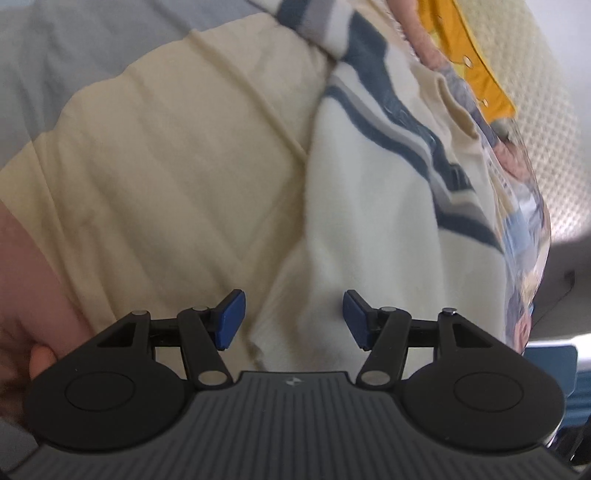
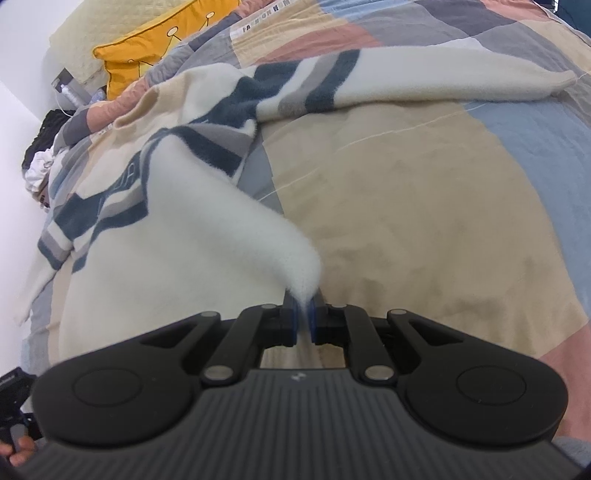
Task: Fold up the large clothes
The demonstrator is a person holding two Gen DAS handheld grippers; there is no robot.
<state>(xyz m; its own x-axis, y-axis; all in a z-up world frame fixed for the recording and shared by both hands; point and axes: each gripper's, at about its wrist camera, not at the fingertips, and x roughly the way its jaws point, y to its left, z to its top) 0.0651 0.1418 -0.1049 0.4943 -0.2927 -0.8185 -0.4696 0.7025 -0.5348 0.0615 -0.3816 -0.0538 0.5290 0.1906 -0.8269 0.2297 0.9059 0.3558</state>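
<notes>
A large cream sweater [image 2: 177,236] with navy and grey stripes lies spread on a patchwork bed cover. One sleeve [image 2: 443,77] stretches to the far right. My right gripper [image 2: 303,317] is shut on a corner of the sweater's hem, which rises in a peak to the blue pads. In the left wrist view the same sweater [image 1: 369,229] lies just ahead. My left gripper [image 1: 293,319] is open, with its blue pads [image 1: 232,319] apart above the sweater's near edge and nothing between them.
The patchwork bed cover [image 2: 424,206] has tan, blue, grey and pink patches. A yellow pillow [image 2: 147,48] and a cream quilted pillow [image 2: 110,18] lie at the head. Dark and white clothes [image 2: 40,155] are piled at the bed's left edge by the wall.
</notes>
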